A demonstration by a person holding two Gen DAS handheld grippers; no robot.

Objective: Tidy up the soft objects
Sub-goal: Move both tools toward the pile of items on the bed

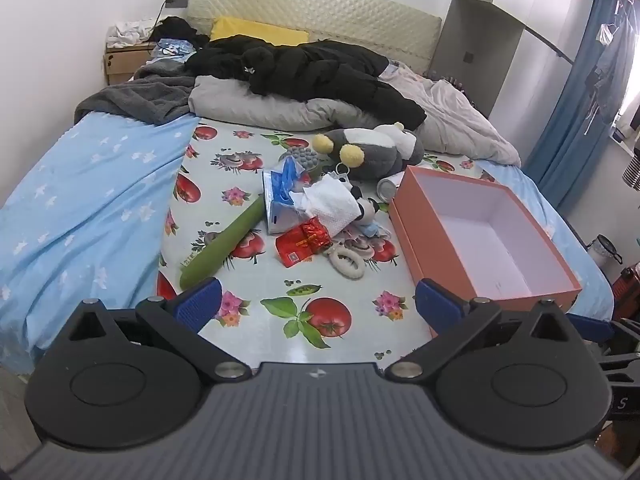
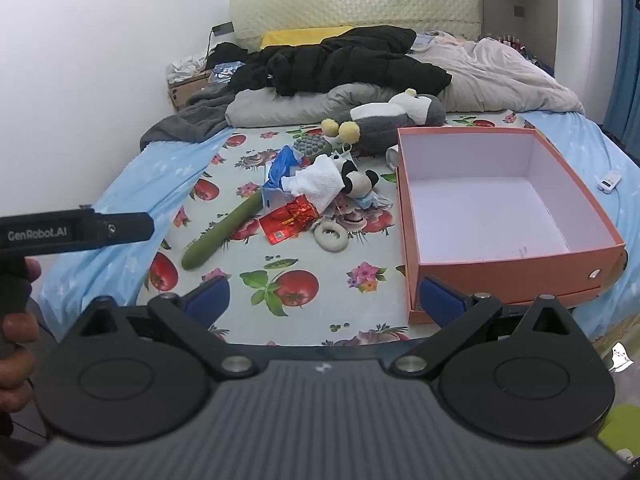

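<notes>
While nothing is held yet, both grippers hang back at the foot of the bed [image 1: 92,184].
Left gripper [image 1: 318,306]: fingers spread wide, empty.
Right gripper [image 2: 324,300]: fingers spread wide, empty – its right finger sits just in front of the box's near wall.
Box [image 2: 508,276]: orange, open top, nothing inside, on the right of the bed.
Pile [image 1: 316,208]: tissue pack, white cloth, red packet, white ring, small panda toy – heaped mid-bed, just left of the box.
Cucumber [image 1: 224,242]: long green soft toy, axis running from near-left to far-right, near tip almost at the left gripper's left finger.
Big plush [image 1: 372,148]: grey-white, yellow pompoms, behind the pile.
Key relation: cucumber lies ahead and slightly left of the left gripper – nearer that hand; box is on the right hand's side.
Likely next: left grabs across the cucumber's narrow width, carries it right to the box.
</notes>
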